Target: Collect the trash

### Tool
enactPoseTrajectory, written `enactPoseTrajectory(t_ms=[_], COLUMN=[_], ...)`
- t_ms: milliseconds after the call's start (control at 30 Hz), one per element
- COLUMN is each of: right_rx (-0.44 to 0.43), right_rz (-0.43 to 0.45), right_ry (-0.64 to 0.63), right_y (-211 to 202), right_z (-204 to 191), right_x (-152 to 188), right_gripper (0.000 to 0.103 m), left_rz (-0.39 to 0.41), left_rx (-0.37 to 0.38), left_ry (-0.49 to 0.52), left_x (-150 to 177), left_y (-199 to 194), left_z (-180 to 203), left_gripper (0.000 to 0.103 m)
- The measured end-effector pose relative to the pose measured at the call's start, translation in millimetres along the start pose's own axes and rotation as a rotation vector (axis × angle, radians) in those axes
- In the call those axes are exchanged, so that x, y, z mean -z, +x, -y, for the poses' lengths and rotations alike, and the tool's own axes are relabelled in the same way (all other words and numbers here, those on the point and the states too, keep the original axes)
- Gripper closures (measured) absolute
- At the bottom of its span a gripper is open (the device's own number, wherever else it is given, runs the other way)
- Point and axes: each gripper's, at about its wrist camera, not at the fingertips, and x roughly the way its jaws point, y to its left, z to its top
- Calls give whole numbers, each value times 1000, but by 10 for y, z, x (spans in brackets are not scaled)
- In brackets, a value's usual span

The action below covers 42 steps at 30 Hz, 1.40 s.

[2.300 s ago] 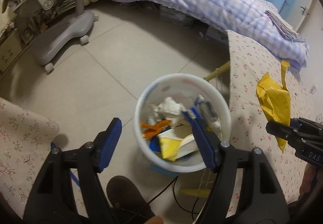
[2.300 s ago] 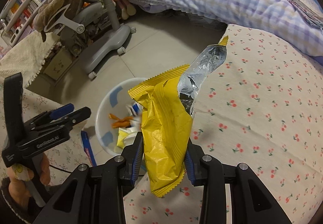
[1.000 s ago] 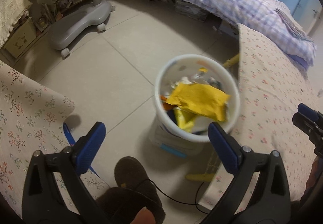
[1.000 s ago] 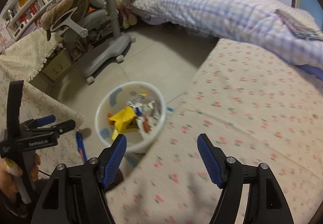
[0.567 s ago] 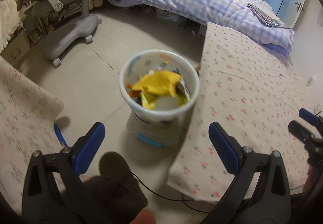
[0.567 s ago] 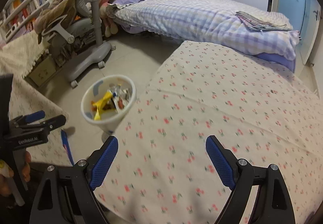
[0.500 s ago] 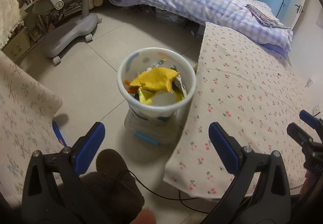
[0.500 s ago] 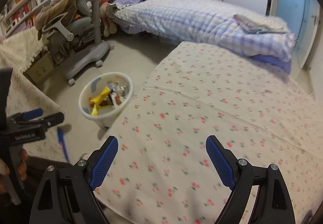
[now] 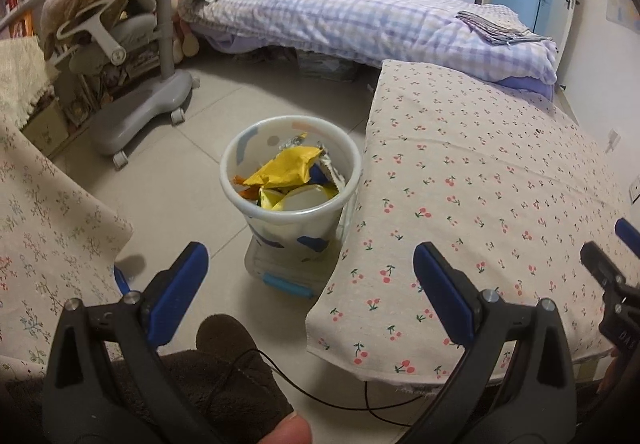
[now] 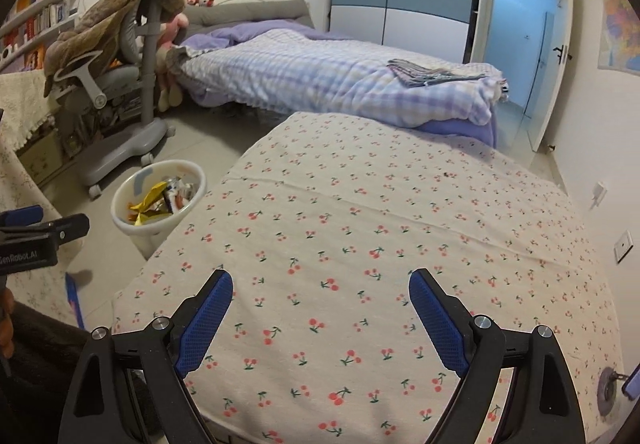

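A white waste bin (image 9: pixel 280 226) stands on the floor against the corner of the cherry-print table (image 9: pixel 480 204). A yellow wrapper (image 9: pixel 286 170) lies on top of the other trash inside it. My left gripper (image 9: pixel 308 264) is open and empty, held back from the bin and above the floor. My right gripper (image 10: pixel 320 284) is open over the cherry-print table (image 10: pixel 360 224) with nothing between its fingers. In the right wrist view the bin (image 10: pixel 134 230) sits off to the left with the yellow wrapper (image 10: pixel 150 200) showing. No trash shows on the tablecloth.
A grey wheeled chair (image 9: pixel 140 112) draped with a brown blanket stands behind the bin. A bed with a checked quilt (image 9: pixel 360 20) fills the back. A second floral-cloth table (image 9: pixel 48 236) is at left. A brown slipper (image 9: pixel 228 340) and a black cable (image 9: pixel 340 400) lie below.
The yellow wrapper left my right gripper and now lies in the bin. Both grippers drew back from the bin, and the right one swung over the table and opened wider.
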Motion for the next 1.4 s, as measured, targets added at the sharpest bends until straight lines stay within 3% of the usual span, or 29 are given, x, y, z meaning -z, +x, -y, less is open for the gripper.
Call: enactPoseTrajectory(t_ms=[267,1400], right_rx=[-32,-52], right_rz=[1,-26], right_ry=[67,77], right_y=[-13,59], right_z=[73,59], right_x=[-67,-30], right_gripper=[12,12], left_rz=[56,50], left_rx=[-7,20], left_ry=[31,28], left_x=[12,32], left_y=[-89,-84], left_z=[82,108], left_gripper=[1,1])
